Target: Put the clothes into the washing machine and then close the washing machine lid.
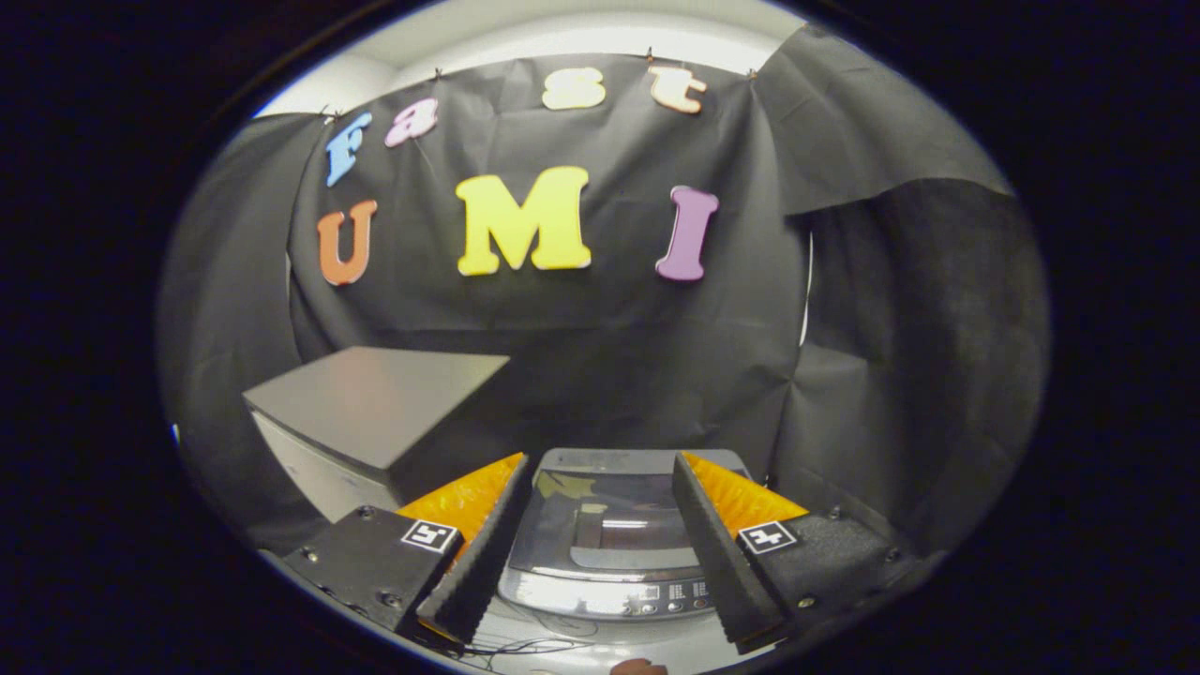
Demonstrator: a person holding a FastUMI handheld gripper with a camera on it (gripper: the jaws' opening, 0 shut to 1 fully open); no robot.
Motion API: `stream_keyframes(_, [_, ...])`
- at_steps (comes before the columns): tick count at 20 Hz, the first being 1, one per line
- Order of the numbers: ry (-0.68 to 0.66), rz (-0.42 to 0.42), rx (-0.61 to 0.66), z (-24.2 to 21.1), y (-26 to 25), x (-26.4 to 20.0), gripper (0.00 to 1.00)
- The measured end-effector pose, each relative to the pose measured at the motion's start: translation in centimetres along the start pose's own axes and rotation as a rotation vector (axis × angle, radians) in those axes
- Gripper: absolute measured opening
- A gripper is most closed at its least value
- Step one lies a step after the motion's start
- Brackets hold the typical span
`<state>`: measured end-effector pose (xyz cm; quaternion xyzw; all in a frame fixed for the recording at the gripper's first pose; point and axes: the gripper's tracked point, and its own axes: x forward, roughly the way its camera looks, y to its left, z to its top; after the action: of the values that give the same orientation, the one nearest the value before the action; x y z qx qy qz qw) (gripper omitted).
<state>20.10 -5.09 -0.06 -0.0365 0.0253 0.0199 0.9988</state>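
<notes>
Gripper fingers stand spread wide apart in the gripper view, released and grasping nothing, each finger carrying a small square marker tag near its base. Between the two fingers, and a little beyond them, sits the washing machine, a top-loading one seen from above. Its lid lies flat and closed over the tub, a dark glossy panel that catches reflections of light. Along the near edge of the machine runs a control panel with a row of small buttons and markings too small to make out. To the left of the machine, just beyond the left finger, stands a boxy grey cabinet with a flat dark top, its pale front face turned toward the near side. Black cloth hangs behind and to the right of both. No clothes can be made out here. A thin dark cord lies on the pale surface nearest the fingers.
</notes>
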Motion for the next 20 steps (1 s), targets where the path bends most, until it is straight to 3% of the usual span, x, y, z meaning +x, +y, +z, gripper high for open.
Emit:
stream_keyframes(4, [-0.096, -0.002, 0.014, 2.4, 0.7, -9.1, 0.96])
stream_keyframes(8, [-0.171, 0.006, -0.052, 1.8, 1.0, -15.8, 0.97])
stream_keyframes(17, [-0.248, 0.07, -0.058, -4.4, -0.3, -23.4, 1.0])
stream_keyframes(20, [-0.193, 0.063, -0.017, -8.4, -2.7, -23.9, 1.0])
